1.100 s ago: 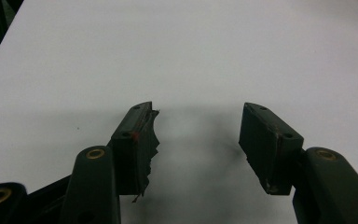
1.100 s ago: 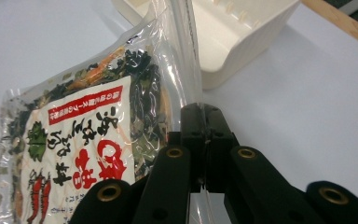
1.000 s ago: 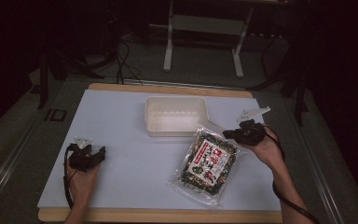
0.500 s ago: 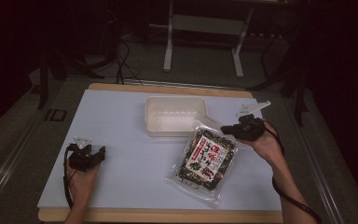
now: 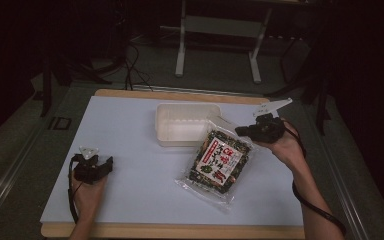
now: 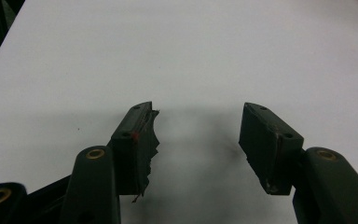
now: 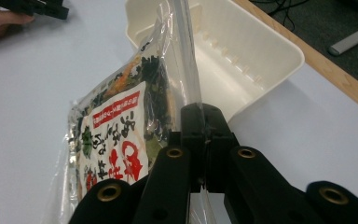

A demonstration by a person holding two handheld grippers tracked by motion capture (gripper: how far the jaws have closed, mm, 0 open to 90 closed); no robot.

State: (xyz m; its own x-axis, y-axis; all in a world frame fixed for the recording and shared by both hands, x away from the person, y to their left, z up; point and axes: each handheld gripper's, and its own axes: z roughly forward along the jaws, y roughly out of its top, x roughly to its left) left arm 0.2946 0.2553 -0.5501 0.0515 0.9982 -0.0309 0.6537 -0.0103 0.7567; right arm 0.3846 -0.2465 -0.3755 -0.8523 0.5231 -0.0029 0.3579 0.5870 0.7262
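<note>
Down at the near left of the table, left gripper resting low on the white surface, held in the left hand, cable looping back beside the wrist. Jaws standing wide apart in the left gripper view, nothing between them, bare white tabletop ahead; inner pad of one jaw ragged and torn along its edge, flecked with red.

Over to the near right: seaweed packet lying slanted on the table, near end flat on the surface, far corner lifted off it. Clear plastic wrapper, dark green flakes inside, red and white label with large red characters facing up. Right gripper clamped tight on the packet's clear sealed edge at that raised far corner, gripped in the right hand, forearm coming in from the bottom right. From the right gripper view, jaws pressed together on the thin strip of film, packet hanging off to one side of them, seam running up and away.

Further back, cream plastic tray sitting open and empty at the middle of the table, the lifted corner of the packet just reaching its near right rim. Same tray right behind the pinched film in the right gripper view, ribbed inner wall showing.

Beyond the table's wooden far edge, dark floor, cables, and pale metal stand legs.
</note>
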